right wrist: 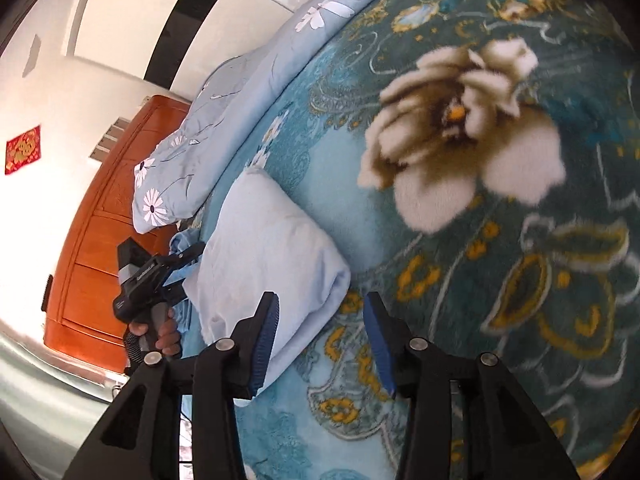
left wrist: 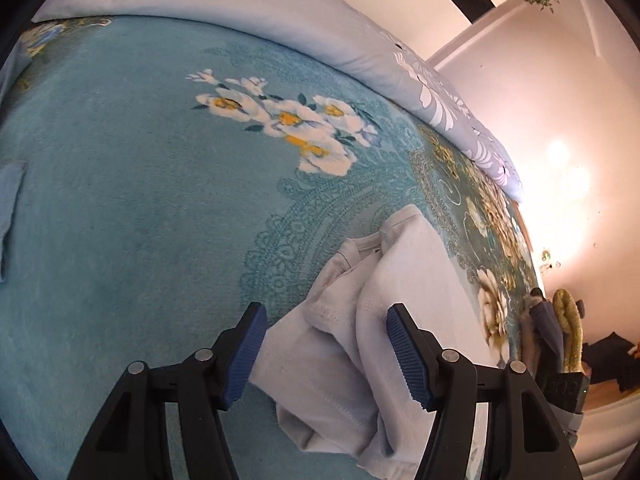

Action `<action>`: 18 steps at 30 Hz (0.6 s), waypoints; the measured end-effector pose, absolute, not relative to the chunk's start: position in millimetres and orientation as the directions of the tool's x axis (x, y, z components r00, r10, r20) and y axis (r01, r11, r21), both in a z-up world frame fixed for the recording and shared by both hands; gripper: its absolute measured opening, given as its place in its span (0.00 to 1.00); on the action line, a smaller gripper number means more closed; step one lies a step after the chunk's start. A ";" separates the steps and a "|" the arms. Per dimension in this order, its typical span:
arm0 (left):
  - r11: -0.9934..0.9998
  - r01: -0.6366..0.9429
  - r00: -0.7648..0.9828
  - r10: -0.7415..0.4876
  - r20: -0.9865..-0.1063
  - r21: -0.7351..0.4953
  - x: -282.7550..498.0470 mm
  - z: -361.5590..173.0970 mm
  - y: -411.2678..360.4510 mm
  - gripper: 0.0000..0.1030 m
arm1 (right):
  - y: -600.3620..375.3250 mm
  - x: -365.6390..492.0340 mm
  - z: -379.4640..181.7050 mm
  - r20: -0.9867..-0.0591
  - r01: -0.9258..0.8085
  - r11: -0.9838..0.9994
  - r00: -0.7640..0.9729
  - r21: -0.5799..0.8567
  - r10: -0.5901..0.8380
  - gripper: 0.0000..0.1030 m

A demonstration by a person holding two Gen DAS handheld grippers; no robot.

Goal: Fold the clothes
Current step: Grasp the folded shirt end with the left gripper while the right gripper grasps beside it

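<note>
A pale blue garment (left wrist: 360,344), folded into a thick bundle with its seams and hems showing, lies on a teal blanket (left wrist: 132,208) that covers a bed. Everything else is placed against this garment.

In the left wrist view, the left gripper (left wrist: 326,360) hovers right above the garment's near end. Its 2 blue ribbed pads (left wrist: 404,356) stand wide apart, with folds of the cloth seen between them, but neither pad presses on the fabric, so it grips nothing.

In the right wrist view, the same garment (right wrist: 272,264) lies to the left of the right gripper (right wrist: 320,340). The gripper's left pad (right wrist: 266,344) sits at the garment's near right edge, overlapping it in the picture, while the other pad is over bare blanket (right wrist: 500,280). Its jaws are partly open and clamp nothing; only blanket shows in the gap.

Beyond the garment's far left side in this view, a person's hand (right wrist: 160,330) holds the handle of the left gripper (right wrist: 182,266), whose tips point at the cloth.

Past the garment, the blanket carries a cluster of white and yellow flowers (left wrist: 288,128) and a large cream blossom (right wrist: 464,132). Along the blanket's far edge runs a light blue quilt (left wrist: 240,28) with white flower prints. Farther off stand a white wall (left wrist: 560,120) and an orange wooden headboard (right wrist: 108,240).
</note>
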State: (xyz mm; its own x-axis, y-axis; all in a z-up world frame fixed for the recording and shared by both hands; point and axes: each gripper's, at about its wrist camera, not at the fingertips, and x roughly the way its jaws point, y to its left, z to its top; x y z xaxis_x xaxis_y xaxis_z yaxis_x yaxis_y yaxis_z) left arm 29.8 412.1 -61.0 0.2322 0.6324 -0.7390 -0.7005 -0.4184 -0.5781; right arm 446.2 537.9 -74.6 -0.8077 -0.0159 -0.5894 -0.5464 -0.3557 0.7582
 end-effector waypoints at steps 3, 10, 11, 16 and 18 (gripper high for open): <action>-0.375 -0.720 0.297 0.592 -0.749 -0.583 35.5 -67.8 427.8 0.65 | 519.2 440.2 -81.5 -0.579 -0.551 -0.297 -0.815 0.780 -0.009 0.46; -0.331 -0.759 0.309 0.574 -0.758 -0.561 52.0 -69.1 439.4 0.67 | 487.9 416.1 -78.6 -0.586 -0.597 -0.233 -0.801 0.768 0.119 0.52; -0.332 -0.757 0.308 0.579 -0.755 -0.563 52.8 -68.9 438.0 0.65 | 484.8 413.3 -79.2 -0.575 -0.585 -0.229 -0.810 0.778 0.115 0.52; -0.341 -0.702 0.344 0.606 -0.717 -0.625 53.5 -70.6 428.2 0.25 | 476.4 404.0 -86.4 -0.512 -0.514 -0.196 -0.857 0.835 0.064 0.41; -0.350 -0.679 0.344 0.625 -0.700 -0.646 55.6 -68.6 421.2 0.17 | 482.3 404.5 -89.2 -0.503 -0.502 -0.186 -0.863 0.845 0.045 0.12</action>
